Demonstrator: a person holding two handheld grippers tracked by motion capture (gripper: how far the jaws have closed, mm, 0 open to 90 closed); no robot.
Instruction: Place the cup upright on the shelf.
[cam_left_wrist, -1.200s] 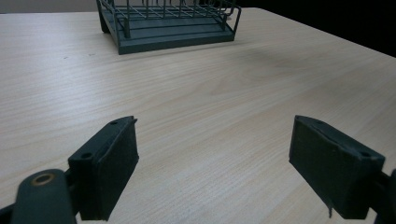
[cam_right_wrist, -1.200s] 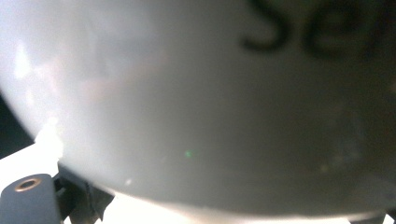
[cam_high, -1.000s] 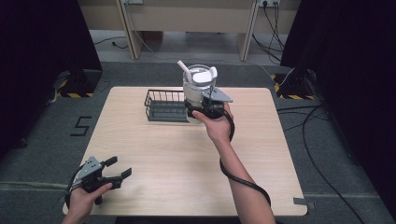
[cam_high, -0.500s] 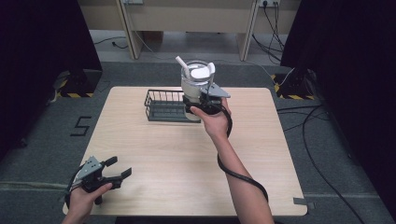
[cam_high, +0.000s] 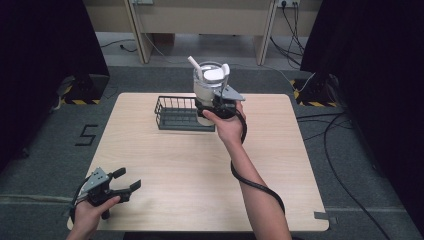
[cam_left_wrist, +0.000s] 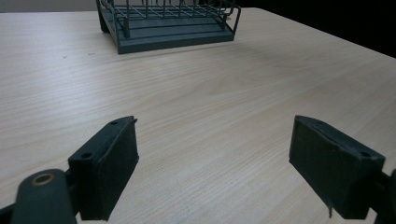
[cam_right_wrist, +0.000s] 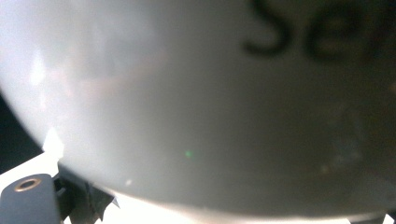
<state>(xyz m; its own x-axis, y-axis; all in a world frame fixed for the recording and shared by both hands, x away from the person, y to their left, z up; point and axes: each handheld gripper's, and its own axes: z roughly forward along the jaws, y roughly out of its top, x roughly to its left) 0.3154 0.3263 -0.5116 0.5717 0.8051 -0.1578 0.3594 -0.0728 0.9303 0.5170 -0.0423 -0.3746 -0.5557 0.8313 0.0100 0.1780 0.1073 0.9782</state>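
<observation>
— Right side?
— My right gripper (cam_high: 212, 102) is clamped on a smooth, rounded white container (cam_high: 207, 87), top centre, above the black wire basket (cam_high: 175, 114).
— Left?
— My left gripper (cam_high: 125, 182), lower left, jaws wide apart over pale wood-grain table (cam_high: 280, 150).

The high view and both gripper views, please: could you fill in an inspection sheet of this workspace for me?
Surface: pale wooden table, bare in front.
Job's things: clear cup with white utensils inside, held above the table by the wire basket; basket looks empty.
Clutter: nothing seen.
Grippers: right claw clamped on the cup; left claw open, low at the near left corner.
Cables: one trails along the right forearm; more on the floor, right.
Surroundings: dark curtains, grey floor.
</observation>
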